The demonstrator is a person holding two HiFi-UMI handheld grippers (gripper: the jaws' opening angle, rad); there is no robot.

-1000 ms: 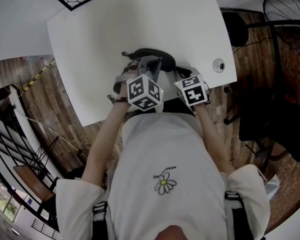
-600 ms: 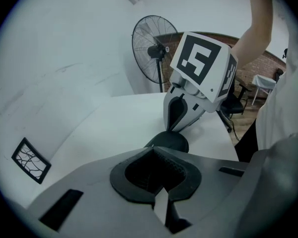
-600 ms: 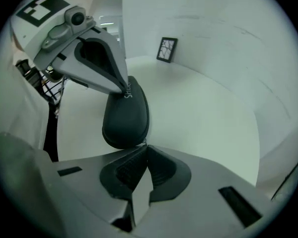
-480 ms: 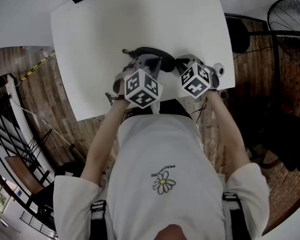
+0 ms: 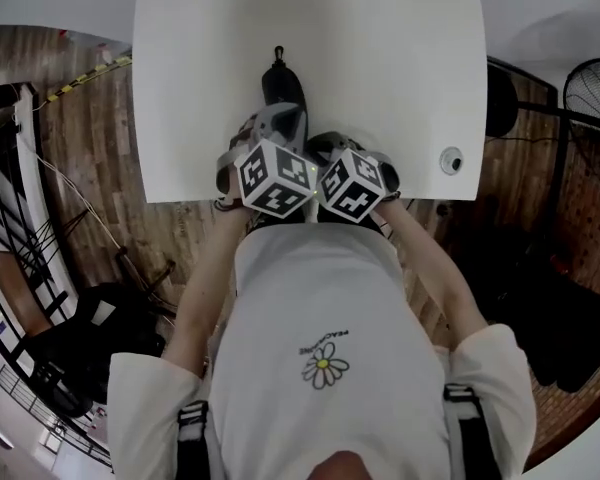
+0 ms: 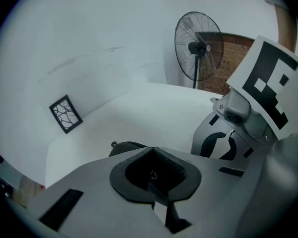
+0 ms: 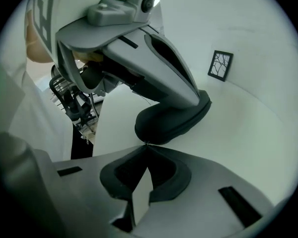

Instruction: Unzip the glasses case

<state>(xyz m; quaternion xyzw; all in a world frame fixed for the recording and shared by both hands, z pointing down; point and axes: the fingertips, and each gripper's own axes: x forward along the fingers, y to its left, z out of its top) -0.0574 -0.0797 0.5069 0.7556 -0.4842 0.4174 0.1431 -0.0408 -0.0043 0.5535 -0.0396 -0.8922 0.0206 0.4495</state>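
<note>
The black glasses case lies on the white table, pointing away from me, with a small loop at its far end. My left gripper is shut, its tips on the near part of the case. The right gripper view shows those grey jaws lying over the top of the case. My right gripper is just to the right, at the case's near end. It is shut, with a tiny metal zip pull pinched at its tips against the case's edge.
A small black-framed tile lies at the table's far left corner. A small round white object sits near the front right edge. A standing fan and dark chairs stand off to the right. The table's near edge runs just under my hands.
The case lay along the table's near edge and now points away from me. Both grippers stayed on it. The right one swung from its right end round to the near end, close beside the left.
</note>
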